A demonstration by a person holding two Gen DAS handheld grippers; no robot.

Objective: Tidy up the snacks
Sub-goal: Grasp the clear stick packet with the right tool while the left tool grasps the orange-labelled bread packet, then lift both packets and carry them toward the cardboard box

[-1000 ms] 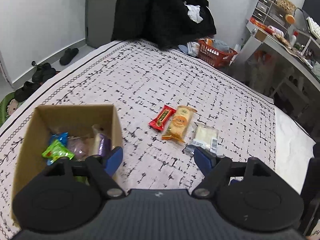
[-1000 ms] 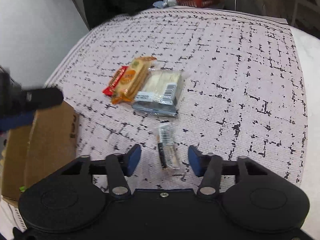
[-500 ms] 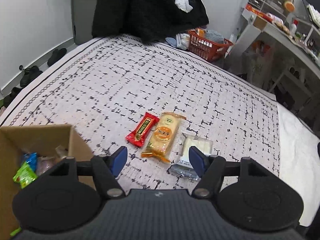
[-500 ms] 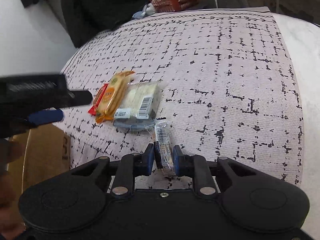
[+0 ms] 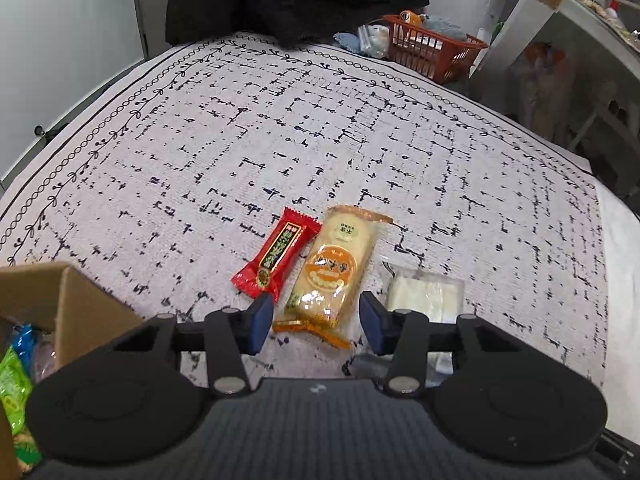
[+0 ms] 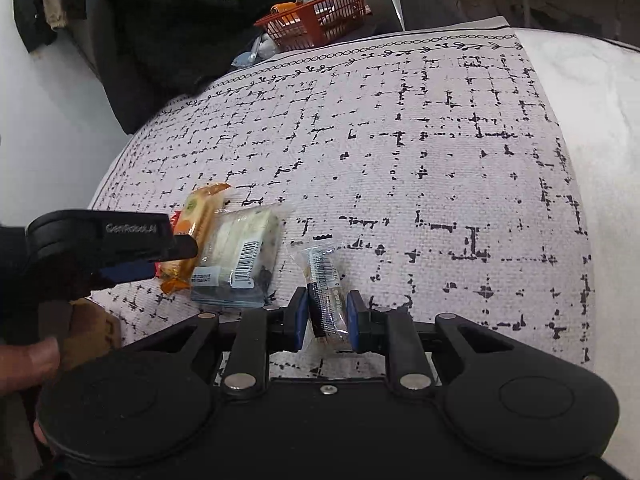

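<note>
Since the earlier frame, the left hand-held gripper has been brought from over the cardboard box to the orange biscuit pack; its jaws have just been closing, still spread either side of the pack's near end. At lower centre, the right hand-held gripper is pinched on a small clear packet. Some snacks are seen boxed at lower left; on the bedspread a red bar and a clear white pack remain. The box is cut off, so its contents are only partly made out.
</note>
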